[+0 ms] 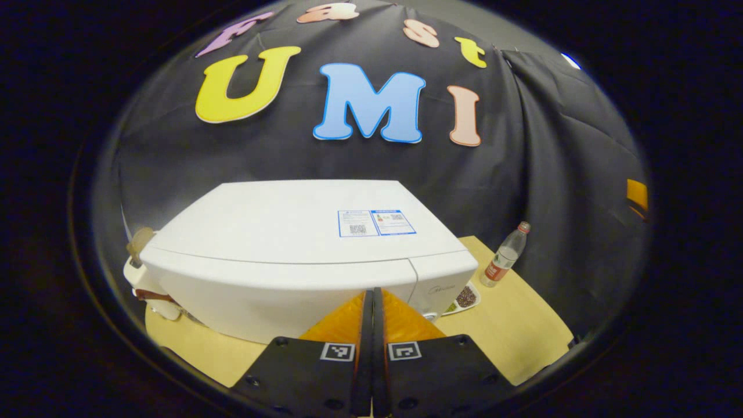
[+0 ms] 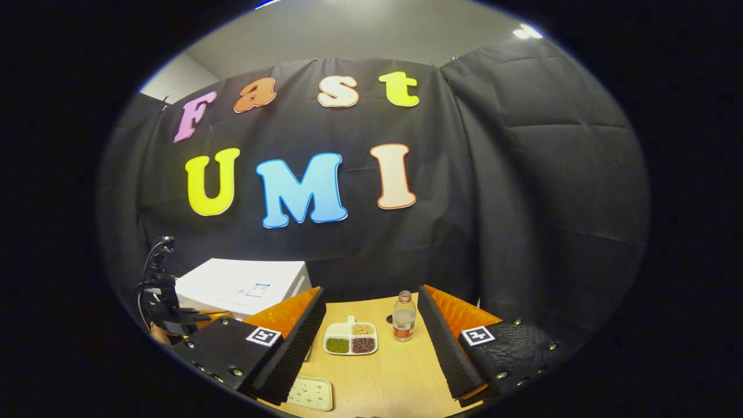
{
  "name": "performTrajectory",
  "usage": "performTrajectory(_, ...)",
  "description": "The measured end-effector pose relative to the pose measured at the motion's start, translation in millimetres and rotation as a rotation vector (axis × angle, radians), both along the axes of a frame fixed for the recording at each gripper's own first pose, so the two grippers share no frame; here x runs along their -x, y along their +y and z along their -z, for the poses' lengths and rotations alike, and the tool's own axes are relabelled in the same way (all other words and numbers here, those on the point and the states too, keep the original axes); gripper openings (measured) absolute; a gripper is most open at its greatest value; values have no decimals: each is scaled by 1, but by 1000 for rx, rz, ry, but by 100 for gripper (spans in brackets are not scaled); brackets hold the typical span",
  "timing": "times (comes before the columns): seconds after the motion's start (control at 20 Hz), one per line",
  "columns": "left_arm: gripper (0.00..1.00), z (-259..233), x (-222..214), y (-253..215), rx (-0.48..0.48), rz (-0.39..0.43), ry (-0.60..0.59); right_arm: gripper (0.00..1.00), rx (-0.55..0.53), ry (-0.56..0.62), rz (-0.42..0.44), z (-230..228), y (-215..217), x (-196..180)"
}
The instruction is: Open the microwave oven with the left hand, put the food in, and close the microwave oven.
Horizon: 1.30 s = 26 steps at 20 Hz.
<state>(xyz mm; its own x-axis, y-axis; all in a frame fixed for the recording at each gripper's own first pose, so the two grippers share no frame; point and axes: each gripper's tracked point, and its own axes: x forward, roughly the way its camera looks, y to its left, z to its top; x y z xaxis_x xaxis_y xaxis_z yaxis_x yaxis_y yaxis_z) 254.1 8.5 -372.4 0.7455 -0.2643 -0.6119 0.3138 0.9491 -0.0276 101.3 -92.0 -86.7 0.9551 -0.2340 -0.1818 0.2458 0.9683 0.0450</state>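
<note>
Closest to the lens in the left gripper view, the left gripper has its two black fingers pressed flat together, pads touching along their length with nothing between them. It points at the front of the microwave oven, stopping near the seam where the door meets the control panel; whether the tips touch the front I cannot tell.

By size, the microwave oven comes first: a white box standing on the wooden table, door closed, a blue-edged sticker on its top. In the right gripper view it sits at the far left of the table, against the black cloth wall.

Next, the right gripper hangs over the table with its fingers spread wide and empty, orange backs fanning outward. Framed in that gap are the food tray and the bottle.

The bottle is clear plastic with a red cap and red label, standing upright just beside the tray and well right of the oven; it also shows in the left gripper view.

The food tray is a small white dish with three compartments holding green, dark and pale grains, lying flat on the table near the oven's right front corner.

Smallest, a pale card with dark marks lies by the table's near edge.
</note>
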Motion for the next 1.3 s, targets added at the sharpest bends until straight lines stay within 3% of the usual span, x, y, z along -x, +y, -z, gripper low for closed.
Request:
performTrajectory(0.2,12,-81,21,0,-6,-29,-159,97,9,-15,-111,-6,20,6)
performTrajectory(0.35,97,-155,44,0,25,-67,-293,97,25,-26,-141,-17,32,14)
performTrajectory(0.6,96,-297,69,14,77,-65,-464,97,36,-71,-103,-58,51,22)
performTrajectory(0.8,96,-396,70,51,93,-15,-500,97,55,-73,-105,-91,73,24)
performTrajectory(0.9,96,-435,79,80,127,-40,-536,97,73,-78,-104,-106,85,30)
performTrajectory(1.0,92,-434,94,94,147,-62,-531,97,87,-85,-103,-117,101,37)
performTrajectory(1.05,98,-421,103,96,146,-59,-506,97,85,-88,-106,-121,111,40)
performTrajectory(1.15,99,-404,115,103,134,-58,-458,97,78,-94,-118,-126,129,44)
performTrajectory(1.3,95,-423,123,102,188,-67,-478,97,79,-86,-144,-123,147,45)
